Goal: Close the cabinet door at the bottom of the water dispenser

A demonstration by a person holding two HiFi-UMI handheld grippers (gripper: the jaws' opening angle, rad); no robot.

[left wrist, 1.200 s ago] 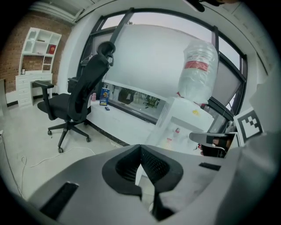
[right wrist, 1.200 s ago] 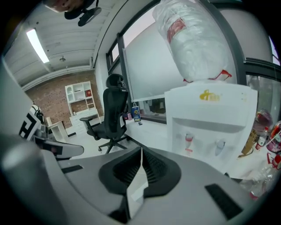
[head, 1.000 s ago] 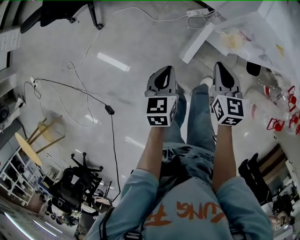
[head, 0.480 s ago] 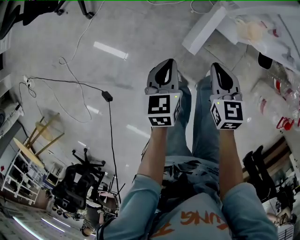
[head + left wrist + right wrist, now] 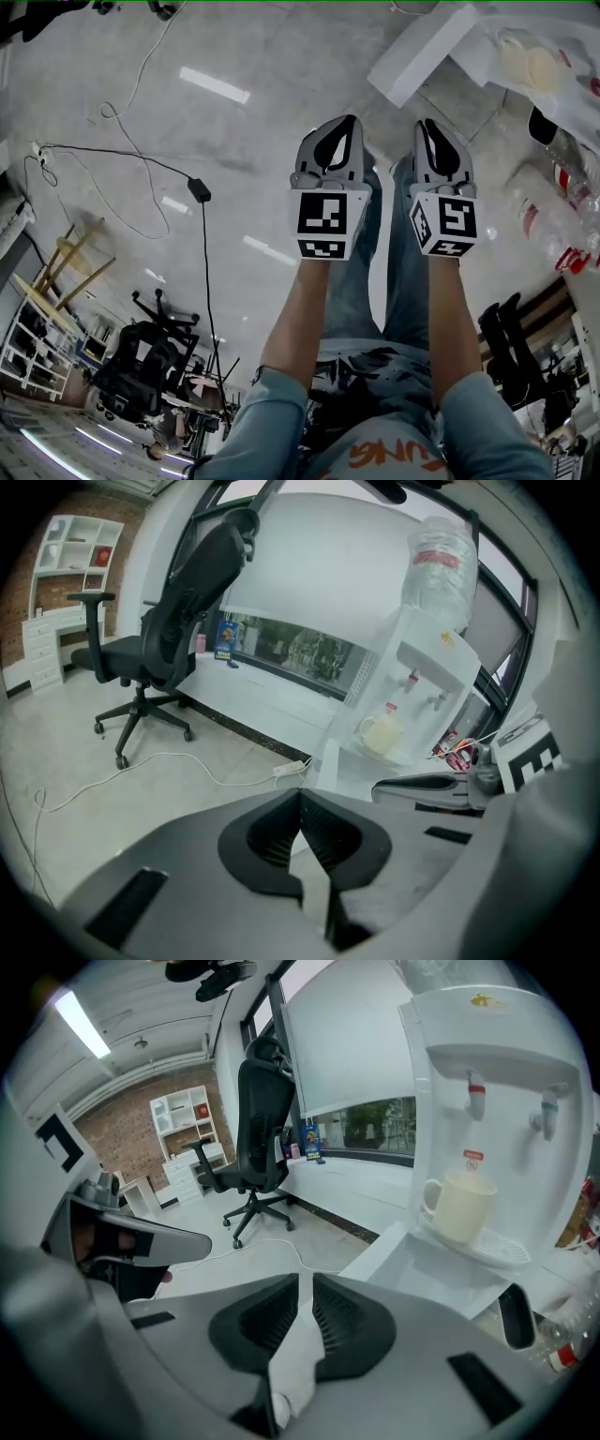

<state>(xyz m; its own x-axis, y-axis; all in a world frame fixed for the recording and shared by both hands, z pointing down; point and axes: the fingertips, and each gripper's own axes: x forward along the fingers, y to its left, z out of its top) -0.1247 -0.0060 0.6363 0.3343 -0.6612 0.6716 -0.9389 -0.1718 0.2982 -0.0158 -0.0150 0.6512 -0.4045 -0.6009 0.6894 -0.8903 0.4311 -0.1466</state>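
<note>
The white water dispenser stands at the right with a cream mug on its drip tray; a water bottle sits on top. Its bottom cabinet door hangs open as a white panel toward the floor, seen also as the white door at the top of the head view. My left gripper and right gripper are held side by side above the floor, short of the door. The left gripper and right gripper are both shut, with nothing held.
A black office chair stands at the left by the window wall. A power strip and white cable lie on the floor near the door. A black cable with plug crosses the floor. Red-labelled bottles lie right of the dispenser.
Both grippers have sunk lower toward the floor, still side by side and shut. In the head view the open door and floor cables have slid upward.
</note>
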